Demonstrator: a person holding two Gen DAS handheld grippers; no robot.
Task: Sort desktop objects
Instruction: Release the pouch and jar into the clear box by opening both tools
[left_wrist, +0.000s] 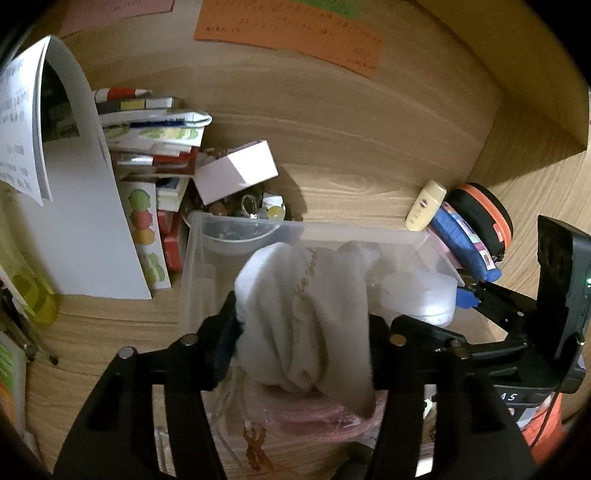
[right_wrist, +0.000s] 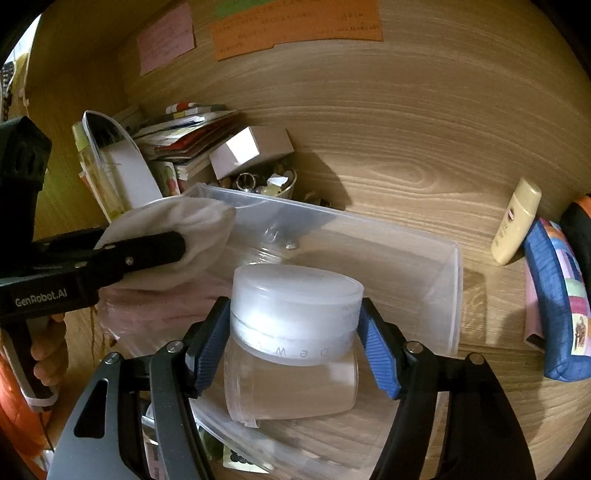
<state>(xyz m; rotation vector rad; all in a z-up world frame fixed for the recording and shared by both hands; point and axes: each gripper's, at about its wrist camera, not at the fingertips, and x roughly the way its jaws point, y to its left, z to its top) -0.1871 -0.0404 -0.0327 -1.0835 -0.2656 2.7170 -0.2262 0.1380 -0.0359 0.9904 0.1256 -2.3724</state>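
Jar (right_wrist: 295, 306), frosted, translucent, lidded.

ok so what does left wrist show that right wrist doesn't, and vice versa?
Left wrist only: the left tool seen head-on, shut on the white cloth, pink fabric below it, and the round orange-rimmed black case in full.

Right wrist only: the right tool shut on the frosted jar, with lettering on the jar's band, and the pink note on the wall.

Both: clear plastic bin, cream bottle, blue pouch, white box, book stack, orange note.
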